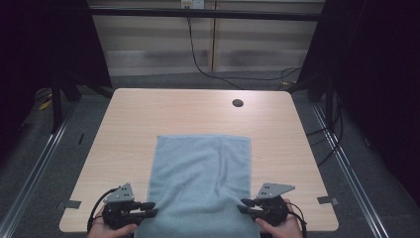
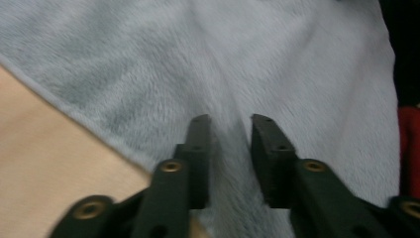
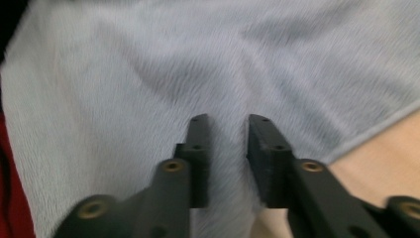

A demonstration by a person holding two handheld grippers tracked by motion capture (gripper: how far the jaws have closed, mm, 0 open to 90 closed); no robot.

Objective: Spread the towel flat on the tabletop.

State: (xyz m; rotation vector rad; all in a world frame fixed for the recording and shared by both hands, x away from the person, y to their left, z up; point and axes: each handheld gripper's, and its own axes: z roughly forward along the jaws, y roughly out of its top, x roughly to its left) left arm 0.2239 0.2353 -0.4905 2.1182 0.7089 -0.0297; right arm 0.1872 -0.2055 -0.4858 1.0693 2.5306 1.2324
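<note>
Light blue towel lies flat on the wooden table, centre-near, its near end running off the near table edge and cut off by the bottom of the high view. A soft ridge of wrinkles runs down its right half.

Left gripper sits at the towel's near-left edge, pointing right, toward the cloth. The hand behind it is half cropped. In the left gripper view its jaws stand partly apart, with towel pile showing in the gap. The pads do not press on the cloth, so nothing is held. This view is blurred, and the fingertips' contact with the fabric is hard to judge.

Right gripper mirrors it at the near-right edge, pointing left, with its hand cropped too. Its jaws are also partly open over the towel, with no grip on anything. The right gripper view is likewise blurred.

A red patch shows beyond the towel at the frame edge, too cropped to identify.

A round hole sits in the table's far-right area, well apart from the towel.
</note>
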